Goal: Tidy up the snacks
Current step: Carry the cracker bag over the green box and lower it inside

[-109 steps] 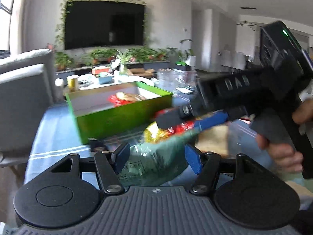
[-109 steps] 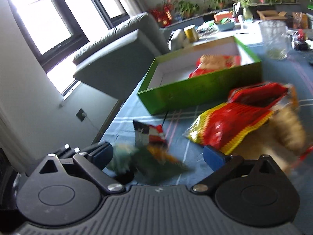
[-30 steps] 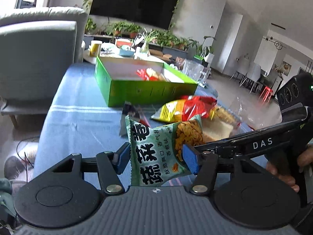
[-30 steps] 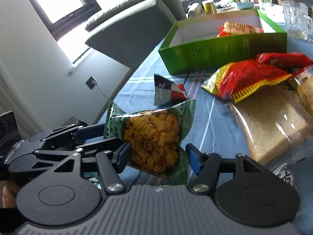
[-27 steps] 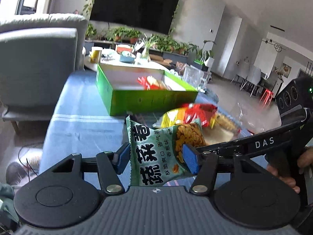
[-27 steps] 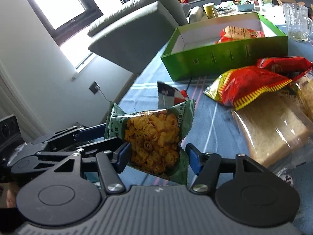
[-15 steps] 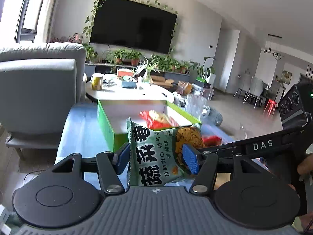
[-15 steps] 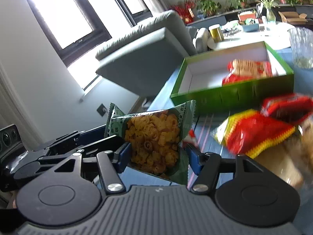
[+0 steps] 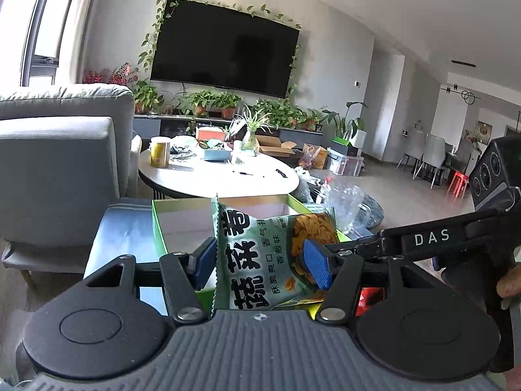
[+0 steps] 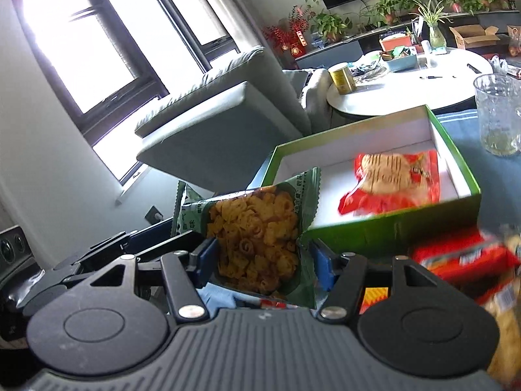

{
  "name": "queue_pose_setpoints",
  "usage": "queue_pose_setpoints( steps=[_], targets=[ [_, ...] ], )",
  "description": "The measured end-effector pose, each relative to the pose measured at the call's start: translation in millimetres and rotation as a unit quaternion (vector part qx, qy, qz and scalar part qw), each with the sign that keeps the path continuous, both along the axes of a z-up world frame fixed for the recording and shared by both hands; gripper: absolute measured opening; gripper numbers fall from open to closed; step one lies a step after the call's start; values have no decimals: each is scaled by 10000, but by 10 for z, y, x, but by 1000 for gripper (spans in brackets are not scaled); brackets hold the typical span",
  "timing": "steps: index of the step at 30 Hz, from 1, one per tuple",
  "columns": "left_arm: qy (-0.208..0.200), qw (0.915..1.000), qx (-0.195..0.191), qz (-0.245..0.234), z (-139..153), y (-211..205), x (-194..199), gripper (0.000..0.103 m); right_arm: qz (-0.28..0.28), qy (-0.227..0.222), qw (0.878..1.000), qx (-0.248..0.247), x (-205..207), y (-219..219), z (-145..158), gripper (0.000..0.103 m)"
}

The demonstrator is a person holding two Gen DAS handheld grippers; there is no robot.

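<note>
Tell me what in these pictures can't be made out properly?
- Green box floor: left wrist view, hidden by the green snack bag.
- Red packets beside the box: right wrist view, blurred, labels unreadable.
- Table under the bag: both views, blocked by the tools' bodies.

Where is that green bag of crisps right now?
The green bag of crisps is in the air, held between both tongs, just before the green box with its red packet.
</note>
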State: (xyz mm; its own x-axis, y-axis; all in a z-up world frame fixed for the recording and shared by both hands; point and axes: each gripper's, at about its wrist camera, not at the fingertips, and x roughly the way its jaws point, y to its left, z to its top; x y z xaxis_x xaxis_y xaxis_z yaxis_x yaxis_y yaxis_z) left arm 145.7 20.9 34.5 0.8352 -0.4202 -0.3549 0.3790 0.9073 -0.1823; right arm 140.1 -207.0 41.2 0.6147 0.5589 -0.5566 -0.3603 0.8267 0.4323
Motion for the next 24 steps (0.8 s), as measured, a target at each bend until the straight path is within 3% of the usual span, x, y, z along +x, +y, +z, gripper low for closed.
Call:
queue_pose_setpoints(
  steps=[9, 24],
  targets=[
    [144, 9998, -159, 20, -100, -98, 424, 55, -136, 44, 9998, -99, 456, -92, -35, 78],
    [437, 9987, -137, 208, -320, -74, 731, 55, -115, 299, 9995, 0, 833, -117, -256, 78]
  ],
)
